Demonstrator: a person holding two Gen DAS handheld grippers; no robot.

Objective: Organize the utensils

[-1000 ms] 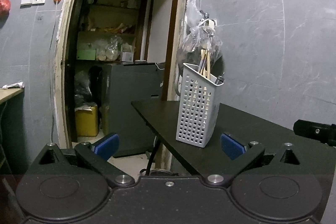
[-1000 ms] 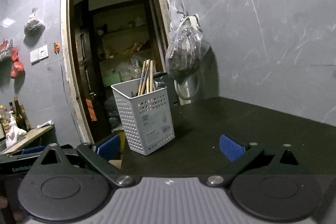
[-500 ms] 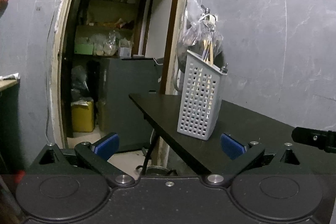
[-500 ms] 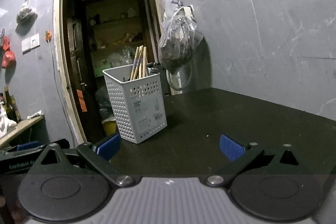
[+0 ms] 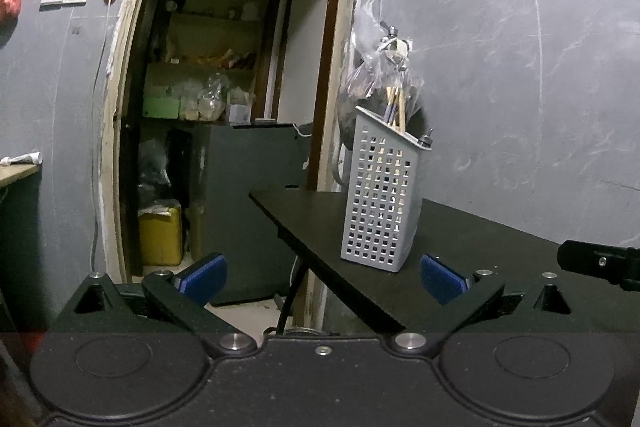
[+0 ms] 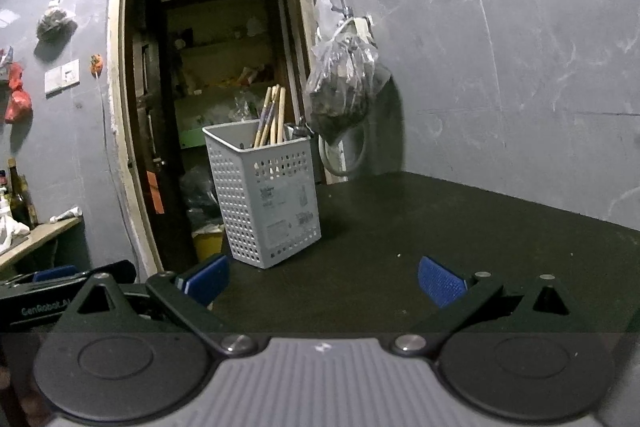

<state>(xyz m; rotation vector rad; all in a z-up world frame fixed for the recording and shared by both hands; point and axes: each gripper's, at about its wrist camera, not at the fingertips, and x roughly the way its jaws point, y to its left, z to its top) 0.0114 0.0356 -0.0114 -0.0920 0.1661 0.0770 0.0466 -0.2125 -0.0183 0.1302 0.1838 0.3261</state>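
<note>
On the bench, chopsticks sit upright in the basket, which looks slightly farther off than a second ago. Left claw and right claw both released, empty; sorting looks done.

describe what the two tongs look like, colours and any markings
Both tongs are black, with angled linkage arms, silver pivot screws, round embossed discs on the body and ribbed blue pads on the fingertips. The left tongs have a speckled black centre plate; the right tongs have a ribbed grey one. White lettering shows on the left tongs' side in the right wrist view, partly cut off.
</note>
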